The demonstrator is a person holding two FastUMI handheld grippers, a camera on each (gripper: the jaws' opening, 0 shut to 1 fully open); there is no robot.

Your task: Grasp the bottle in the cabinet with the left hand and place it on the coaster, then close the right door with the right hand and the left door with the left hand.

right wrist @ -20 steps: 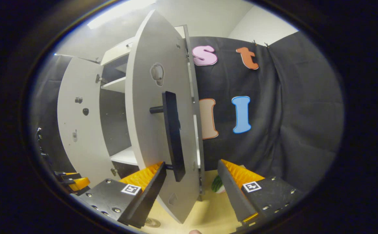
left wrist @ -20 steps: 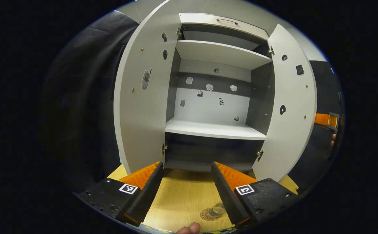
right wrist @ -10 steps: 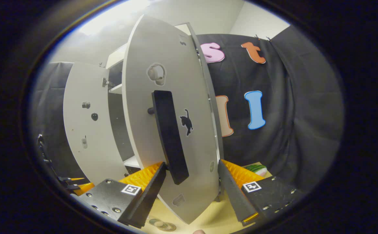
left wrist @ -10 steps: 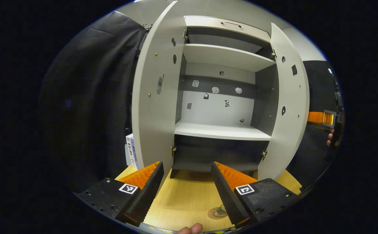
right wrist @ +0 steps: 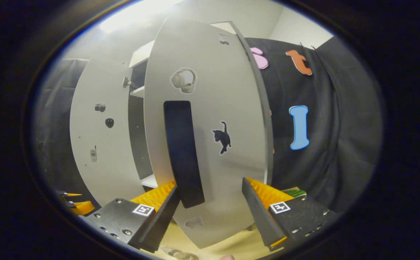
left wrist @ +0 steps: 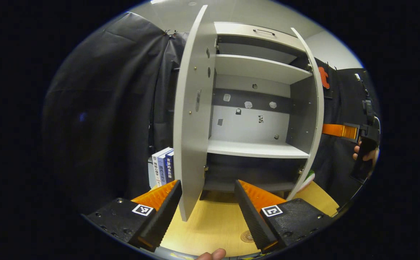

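The grey cabinet [left wrist: 257, 148] stands open with bare shelves. Its left door [left wrist: 192, 119] is nearly edge-on to me, its lower corner just right of my left finger. My left gripper [left wrist: 206, 213] is open and holds nothing. The round coaster [left wrist: 248, 236] lies on the wooden table, partly behind my right finger. In the right gripper view the right door [right wrist: 228, 108] fills the middle, its black handle [right wrist: 183, 151] reaching down between the fingers of my open right gripper [right wrist: 210, 211]. The clear bottle [right wrist: 175, 253] shows at the bottom edge.
Several books [left wrist: 163, 166] stand left of the cabinet behind the left door. A green striped object [right wrist: 293, 192] lies on the table right of the right door. The other gripper [left wrist: 340, 130] and a hand [left wrist: 365, 155] sit beyond the right door. The wooden table [left wrist: 213, 227] lies below.
The right door has swung toward the cabinet, its outer face now turned to the right gripper. The left gripper has shifted left, so the left door looks edge-on and the books appear.
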